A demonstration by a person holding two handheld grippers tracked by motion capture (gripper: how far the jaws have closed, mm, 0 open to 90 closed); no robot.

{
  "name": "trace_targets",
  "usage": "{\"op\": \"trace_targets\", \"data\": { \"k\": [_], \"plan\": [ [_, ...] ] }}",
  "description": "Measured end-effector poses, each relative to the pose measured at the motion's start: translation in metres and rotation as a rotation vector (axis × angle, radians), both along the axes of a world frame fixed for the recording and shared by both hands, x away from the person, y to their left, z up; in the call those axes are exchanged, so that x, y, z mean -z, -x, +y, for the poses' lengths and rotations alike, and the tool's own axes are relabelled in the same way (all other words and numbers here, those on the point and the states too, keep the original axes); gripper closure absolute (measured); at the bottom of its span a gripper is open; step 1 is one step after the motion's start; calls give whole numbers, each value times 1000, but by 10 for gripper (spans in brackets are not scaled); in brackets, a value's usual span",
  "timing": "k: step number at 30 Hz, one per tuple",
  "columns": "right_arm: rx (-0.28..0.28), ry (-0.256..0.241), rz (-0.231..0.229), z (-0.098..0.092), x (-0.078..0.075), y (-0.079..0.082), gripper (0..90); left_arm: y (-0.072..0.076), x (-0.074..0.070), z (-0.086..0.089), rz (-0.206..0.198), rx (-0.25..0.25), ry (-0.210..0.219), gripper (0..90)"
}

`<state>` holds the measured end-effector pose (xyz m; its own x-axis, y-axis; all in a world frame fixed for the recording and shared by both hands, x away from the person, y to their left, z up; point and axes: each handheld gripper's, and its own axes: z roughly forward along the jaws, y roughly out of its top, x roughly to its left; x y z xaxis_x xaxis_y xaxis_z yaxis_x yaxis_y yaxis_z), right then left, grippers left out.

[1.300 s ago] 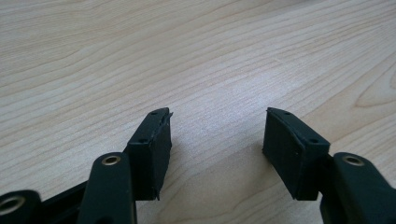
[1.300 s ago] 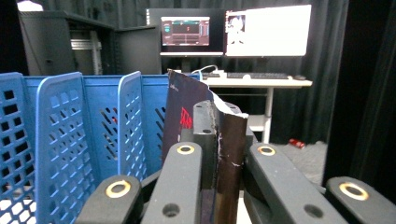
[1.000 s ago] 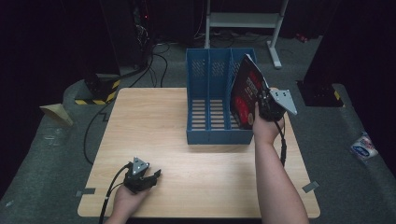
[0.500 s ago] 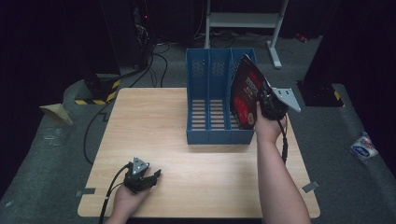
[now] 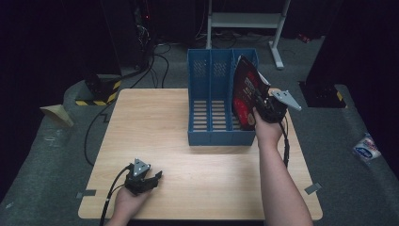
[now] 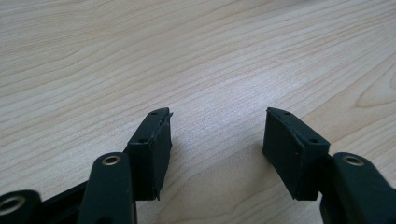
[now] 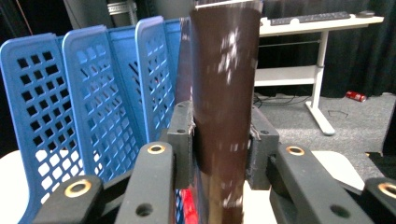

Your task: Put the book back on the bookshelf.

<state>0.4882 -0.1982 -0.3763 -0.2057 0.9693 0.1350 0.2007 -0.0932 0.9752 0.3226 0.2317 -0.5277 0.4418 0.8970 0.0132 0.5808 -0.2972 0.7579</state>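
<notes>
1. The right gripper (image 5: 263, 107) is clamping a dark book (image 5: 244, 94) between its jaws, spine pinched on both sides.
2. The book is standing tilted over the rightmost slot of the blue rack (image 5: 211, 99), lower edge inside it.
3. The left gripper (image 5: 149, 178) is resting on the table (image 5: 155, 122) near the front edge, jaws spread wide, gripping nothing.

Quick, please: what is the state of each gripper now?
Left gripper: open, holding nothing, low over the table.
Right gripper: closed on a dark book at the blue file rack.
</notes>
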Motion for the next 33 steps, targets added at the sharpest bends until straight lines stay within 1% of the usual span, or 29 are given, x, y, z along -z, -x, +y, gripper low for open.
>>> {"op": "trace_targets", "data": {
  "k": [2, 4, 9, 11, 15, 17, 19, 20, 23, 25, 28, 29, 31, 33],
  "plan": [
    [-4, 1, 1, 0, 2, 1, 685, 0, 0, 0, 0, 0, 1, 417],
    [-23, -2, 11, -1, 10, 6, 670, 0, 0, 0, -1, 0, 1, 418],
    [-39, -8, 20, -1, 23, 14, 670, 0, 0, 0, 0, 1, 1, 418],
    [-46, -16, 21, -1, 27, 16, 663, 0, 0, 0, 0, 1, 0, 418],
    [-80, -27, 26, 0, 30, 20, 613, 0, 0, 0, 0, 1, 1, 418],
    [-100, -34, 17, -1, 30, 22, 606, 0, 0, 0, 0, 1, 1, 419],
    [-138, -53, 1, -6, 30, 25, 606, 0, 0, 0, 0, 1, 1, 418],
    [-144, -56, -5, -8, 29, 26, 607, 0, 0, 0, 0, 1, 1, 418],
    [-146, -55, -11, -12, 28, 25, 629, 0, 0, 0, 0, 1, 1, 418],
    [-137, -53, -23, -15, 25, 24, 649, 0, 0, 0, 0, 1, 0, 418],
    [-148, -65, -25, -18, 20, 19, 668, 0, 0, 0, 0, 1, 0, 418],
    [-152, -69, -28, -19, 18, 17, 696, 0, 0, 0, 0, 1, 0, 418],
    [-154, -66, -21, -19, 15, 12, 728, 0, 0, 0, 0, 0, 1, 418],
    [-170, -77, -14, -18, 12, 8, 753, 0, 0, 0, 0, 0, 1, 418]
  ]
}}
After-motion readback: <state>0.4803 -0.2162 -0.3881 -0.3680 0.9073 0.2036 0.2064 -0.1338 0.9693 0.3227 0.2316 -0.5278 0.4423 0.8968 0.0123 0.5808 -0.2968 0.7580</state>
